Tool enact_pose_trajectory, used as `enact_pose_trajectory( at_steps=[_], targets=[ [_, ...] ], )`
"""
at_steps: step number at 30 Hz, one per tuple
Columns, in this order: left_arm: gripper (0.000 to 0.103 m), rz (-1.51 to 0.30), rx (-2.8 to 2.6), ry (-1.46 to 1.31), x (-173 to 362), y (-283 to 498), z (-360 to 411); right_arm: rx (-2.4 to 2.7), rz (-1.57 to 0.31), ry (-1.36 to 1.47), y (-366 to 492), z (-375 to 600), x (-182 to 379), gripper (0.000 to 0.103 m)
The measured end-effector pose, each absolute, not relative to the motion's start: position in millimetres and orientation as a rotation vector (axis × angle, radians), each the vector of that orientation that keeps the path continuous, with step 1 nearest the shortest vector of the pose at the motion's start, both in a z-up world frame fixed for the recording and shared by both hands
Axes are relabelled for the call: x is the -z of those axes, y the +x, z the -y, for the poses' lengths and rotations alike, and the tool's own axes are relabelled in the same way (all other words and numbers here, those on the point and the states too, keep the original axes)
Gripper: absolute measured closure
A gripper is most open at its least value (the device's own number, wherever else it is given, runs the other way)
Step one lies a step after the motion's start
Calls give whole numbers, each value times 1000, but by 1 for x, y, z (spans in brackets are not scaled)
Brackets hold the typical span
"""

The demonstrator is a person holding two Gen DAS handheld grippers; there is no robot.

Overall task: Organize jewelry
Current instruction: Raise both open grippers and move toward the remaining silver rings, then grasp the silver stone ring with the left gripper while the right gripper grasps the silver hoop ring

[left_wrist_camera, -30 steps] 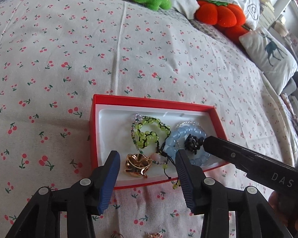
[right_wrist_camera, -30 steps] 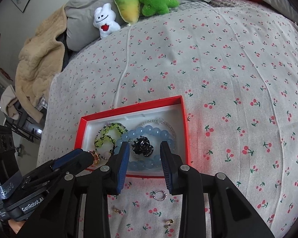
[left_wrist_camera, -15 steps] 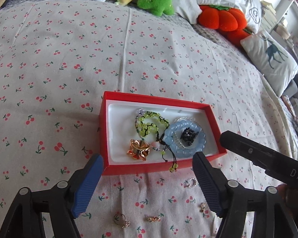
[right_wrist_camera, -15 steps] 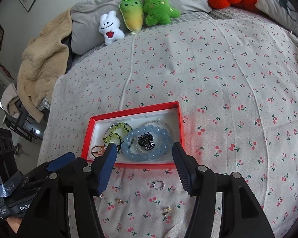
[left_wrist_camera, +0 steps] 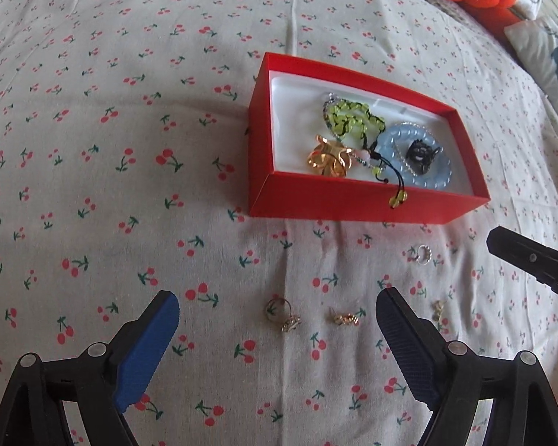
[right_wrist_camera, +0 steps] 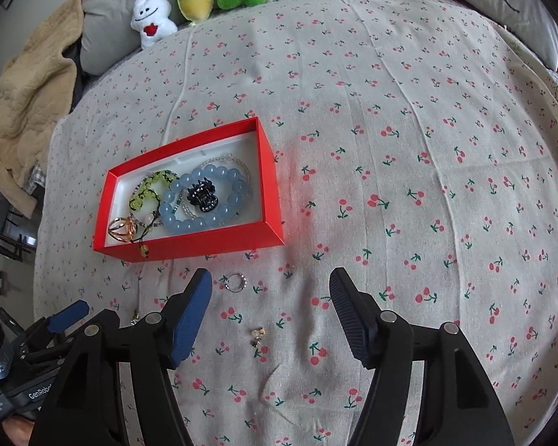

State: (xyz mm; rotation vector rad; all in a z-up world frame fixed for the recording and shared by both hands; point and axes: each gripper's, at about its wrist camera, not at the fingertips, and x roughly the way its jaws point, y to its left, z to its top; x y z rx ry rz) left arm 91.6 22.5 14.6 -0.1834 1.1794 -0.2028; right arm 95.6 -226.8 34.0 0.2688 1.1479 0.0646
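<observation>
Jewelry box [left_wrist_camera: 361, 200] holds bracelets — rings [left_wrist_camera: 281, 312] lie loose on bedspread [left_wrist_camera: 93, 148].

A red box [left_wrist_camera: 353, 200] holds a blue bracelet [left_wrist_camera: 439, 178], green bracelet [left_wrist_camera: 348, 119], gold clip [left_wrist_camera: 327, 160] and black clip [right_wrist_camera: 202, 195]. Rings [left_wrist_camera: 281, 312] and earrings [left_wrist_camera: 346, 319] lie loose on the sheet just before it.

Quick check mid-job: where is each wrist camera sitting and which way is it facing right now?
Left wrist: on the left gripper, angled down at the cherry-print bedspread; its blue-padded jaws are opening, empty; the right gripper's tip shows at right.
Right wrist: on the right gripper, angled down likewise; jaws opening, empty; the left gripper shows lower left.
Shared: red jewelry box, silver ring.
</observation>
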Motion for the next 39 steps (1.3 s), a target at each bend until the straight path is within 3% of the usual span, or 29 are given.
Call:
enact_pose_trajectory(
  at_steps=[14, 35, 39],
  targets=[
    [16, -1244, 186, -124, 10, 79, -18, -37, -1254, 148, 86, 210, -5, 34],
    [84, -1232, 194, -85, 21, 98, 9, -30, -1295, 118, 91, 214, 9, 34],
    [84, -1228, 208, -83, 19, 96, 7, -30, -1295, 119, 90, 214, 9, 34]
  ],
)
